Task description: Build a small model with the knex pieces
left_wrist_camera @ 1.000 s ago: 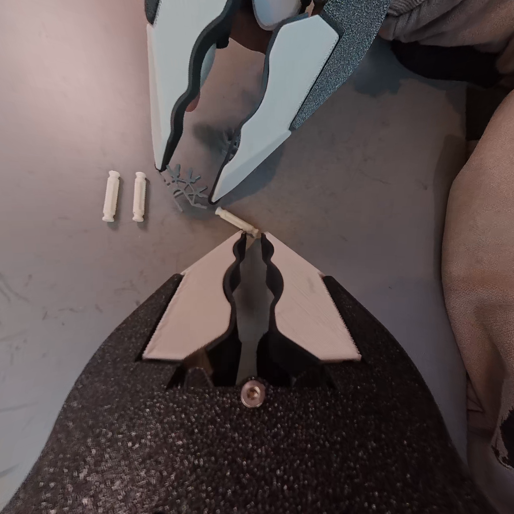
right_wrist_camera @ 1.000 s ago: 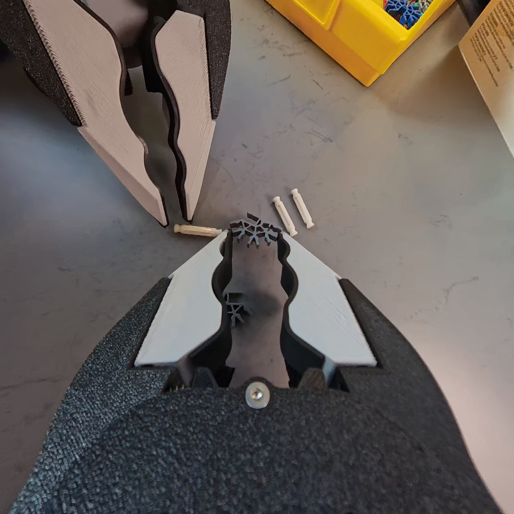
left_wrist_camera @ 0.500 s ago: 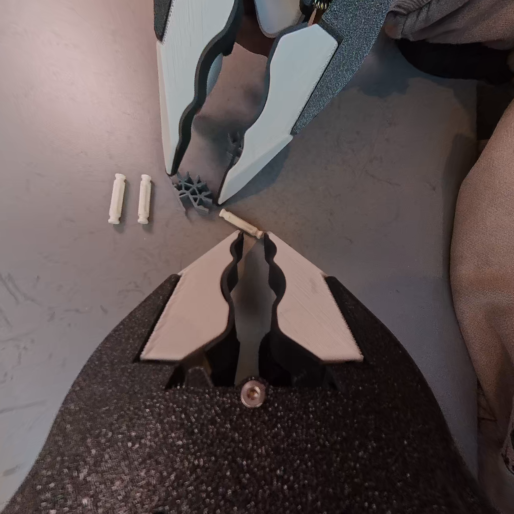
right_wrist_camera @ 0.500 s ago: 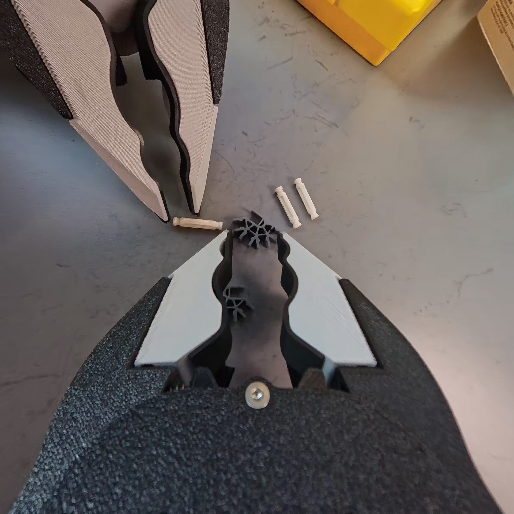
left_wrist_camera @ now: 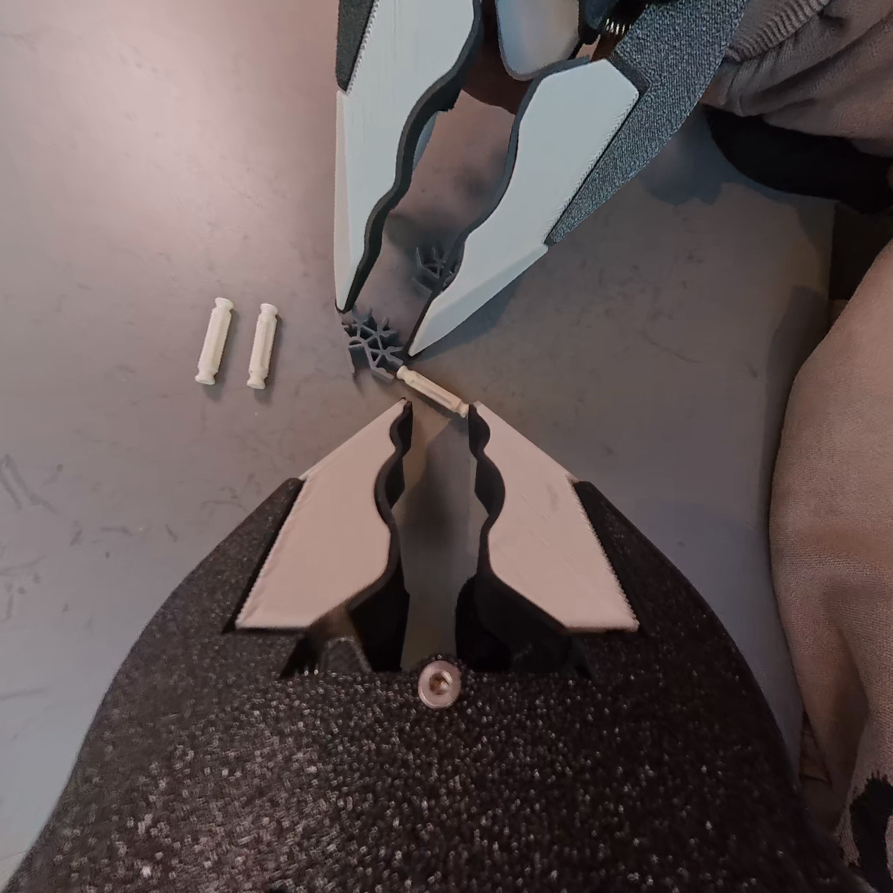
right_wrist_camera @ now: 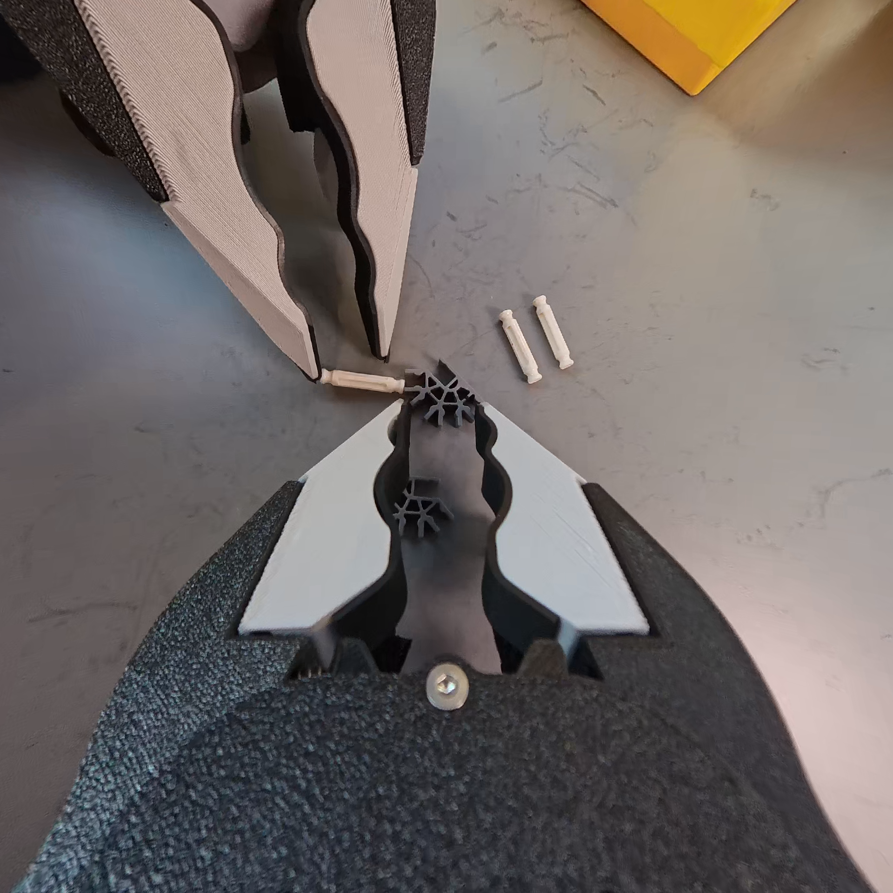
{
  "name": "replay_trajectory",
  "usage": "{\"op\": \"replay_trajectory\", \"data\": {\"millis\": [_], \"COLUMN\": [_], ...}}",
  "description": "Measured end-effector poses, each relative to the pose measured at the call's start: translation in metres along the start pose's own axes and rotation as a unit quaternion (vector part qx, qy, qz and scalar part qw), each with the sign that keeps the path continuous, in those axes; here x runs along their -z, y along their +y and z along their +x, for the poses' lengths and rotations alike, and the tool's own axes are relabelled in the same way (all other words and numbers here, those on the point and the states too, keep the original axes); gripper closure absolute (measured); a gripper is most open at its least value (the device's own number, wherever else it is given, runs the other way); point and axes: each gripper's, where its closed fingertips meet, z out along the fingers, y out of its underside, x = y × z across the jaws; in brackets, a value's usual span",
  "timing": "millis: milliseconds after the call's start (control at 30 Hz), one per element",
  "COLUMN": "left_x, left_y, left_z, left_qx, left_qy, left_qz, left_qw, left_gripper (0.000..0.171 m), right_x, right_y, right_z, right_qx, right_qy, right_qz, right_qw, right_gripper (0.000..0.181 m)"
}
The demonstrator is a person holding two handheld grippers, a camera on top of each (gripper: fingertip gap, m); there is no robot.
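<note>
We see two hand-held grippers meeting tip to tip over a scuffed grey tabletop (right_wrist_camera: 676, 435).

1. Left gripper (left_wrist_camera: 437, 410): its beige fingers stand a narrow gap apart. The tips flank one end of a white rod (left_wrist_camera: 431, 391) that lies flat on the tabletop. In the right wrist view one fingertip (right_wrist_camera: 309, 357) sits against that end of the rod. We cannot tell whether the rod is clamped or merely touched.

2. Right gripper (right_wrist_camera: 442, 403): its pale blue fingers are partly open, and a dark grey snowflake-shaped connector (right_wrist_camera: 442, 394) sits between the tips. In the left wrist view both tips border the connector. We cannot tell whether the fingers press on it or only bracket it.

3. The far end of the rod meets one slot on the rim of the connector. We cannot tell whether it is seated in the slot.

4. A second snowflake connector (right_wrist_camera: 420, 512) lies on the tabletop farther back between the right gripper's fingers, against the inner edge of one of them.

5. Two spare white rods (right_wrist_camera: 536, 338) lie side by side, roughly parallel, just beside the first connector and apart from both grippers.

6. The corner of a yellow bin (right_wrist_camera: 686, 43) shows at the far edge of the right wrist view. Tan cloth (left_wrist_camera: 831, 531) fills the right side of the left wrist view.
</note>
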Motion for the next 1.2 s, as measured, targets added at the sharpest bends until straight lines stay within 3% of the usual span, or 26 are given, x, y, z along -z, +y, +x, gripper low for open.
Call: {"op": "replay_trajectory", "data": {"millis": [133, 333, 567, 767, 1200], "left_x": [-0.006, -0.008, -0.006, -0.003, 0.007], "left_y": [-0.003, -0.003, -0.001, 0.002, -0.006], "left_z": [-0.001, -0.008, -0.011, -0.011, -0.001], "left_qx": [0.006, -0.011, -0.036, -0.04, -0.01], "left_qy": [-0.024, -0.059, -0.072, -0.065, -0.006], "left_qz": [0.003, 0.001, -0.008, -0.016, 0.015], "left_qw": [1.0, 0.998, 0.997, 0.997, 1.0], "left_gripper": [0.145, 0.157, 0.165, 0.166, 0.166], "right_x": [0.005, 0.011, 0.017, 0.011, 0.018], "right_y": [0.006, 0.011, 0.007, 0.012, 0.016], "right_z": [0.0, -0.01, -0.007, -0.021, -0.037], "right_qx": [-0.016, -0.034, -0.053, -0.036, -0.024], "right_qy": [0.006, -0.005, -0.029, -0.072, -0.099], "right_qz": [-0.031, -0.062, -0.033, -0.038, -0.068], "right_qw": [0.999, 0.997, 0.998, 0.996, 0.992], "right_gripper": [0.157, 0.157, 0.15, 0.14, 0.151]}}
